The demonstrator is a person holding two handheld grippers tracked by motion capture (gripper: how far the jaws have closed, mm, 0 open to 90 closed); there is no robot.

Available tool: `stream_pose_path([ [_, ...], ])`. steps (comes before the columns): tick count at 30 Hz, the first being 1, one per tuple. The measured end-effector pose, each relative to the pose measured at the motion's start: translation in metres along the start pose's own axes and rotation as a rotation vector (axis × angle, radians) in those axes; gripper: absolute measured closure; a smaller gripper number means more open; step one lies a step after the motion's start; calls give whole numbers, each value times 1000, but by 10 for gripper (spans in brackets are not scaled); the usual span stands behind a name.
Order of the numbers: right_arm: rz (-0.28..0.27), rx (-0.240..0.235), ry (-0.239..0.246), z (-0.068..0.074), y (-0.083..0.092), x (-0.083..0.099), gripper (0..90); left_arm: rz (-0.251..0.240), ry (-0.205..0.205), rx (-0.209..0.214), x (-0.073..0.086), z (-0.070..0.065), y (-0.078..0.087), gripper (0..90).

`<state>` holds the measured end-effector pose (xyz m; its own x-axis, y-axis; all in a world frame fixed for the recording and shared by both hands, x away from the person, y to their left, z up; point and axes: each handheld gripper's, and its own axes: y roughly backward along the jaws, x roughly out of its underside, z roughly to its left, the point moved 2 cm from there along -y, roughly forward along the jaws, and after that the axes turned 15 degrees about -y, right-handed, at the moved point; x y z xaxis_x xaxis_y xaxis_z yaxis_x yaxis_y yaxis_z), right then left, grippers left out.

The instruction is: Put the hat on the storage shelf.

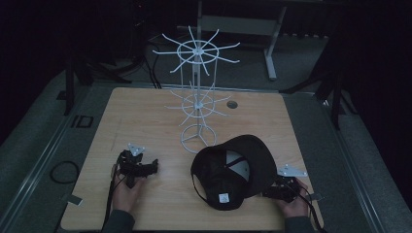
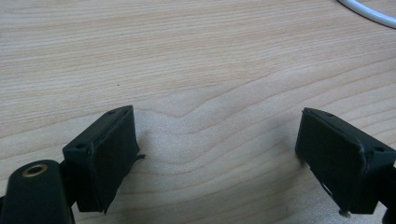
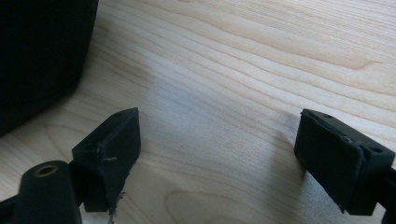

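While both hands are resting low on the table (image 1: 145, 111), the person is keeping the two grippers parked near the front edge, which is leaving the middle free for the cap (image 1: 233, 171) and the rack (image 1: 197, 87). The cap is lying upside down at front right, its lining and white label facing up, probably so a jaw can slip inside the rim. Its crown is sitting just beside the rack's ring foot, apart from it as far as the high view is showing. The rack is standing upright at the table's centre back, its two tiers of white wire hooks bare; the cap is likely meant for one of them. The right gripper (image 1: 273, 192) is lying just beside the cap's right edge, jaws standing wide apart over bare wood with nothing between them; the cap's dark cloth is showing at the left of its own view (image 3: 42, 51). The left gripper (image 1: 151, 166) is sitting well apart from the cap, jaws likewise spread and gripping nothing.
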<state>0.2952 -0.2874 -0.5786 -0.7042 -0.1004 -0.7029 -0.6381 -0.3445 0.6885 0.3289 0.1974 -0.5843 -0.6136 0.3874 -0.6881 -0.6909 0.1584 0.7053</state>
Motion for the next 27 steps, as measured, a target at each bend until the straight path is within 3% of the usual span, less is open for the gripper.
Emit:
stream_pose_path([
  [11,-1,1,1,0,1,1,151,6,16,-16,-1,-1,0,131],
  [16,4,27,-22,-2,10,0,473,6,16,-16,-1,-1,-1,131],
  [17,4,27,-22,-2,10,0,473,6,16,-16,-1,-1,-1,132],
  [18,13,24,-19,-3,13,0,556,6,16,-16,-1,-1,0,132],
  [21,17,19,-17,-2,20,-2,686,6,16,-16,-1,-1,-1,132],
  [22,17,19,-17,-2,20,-2,686,6,16,-16,-1,-1,-1,132],
  [23,0,14,-23,-2,29,-7,785,6,16,-16,-1,-1,-1,132],
  [27,-44,15,-39,-6,51,-16,882,6,16,-16,-1,-1,0,132],
])
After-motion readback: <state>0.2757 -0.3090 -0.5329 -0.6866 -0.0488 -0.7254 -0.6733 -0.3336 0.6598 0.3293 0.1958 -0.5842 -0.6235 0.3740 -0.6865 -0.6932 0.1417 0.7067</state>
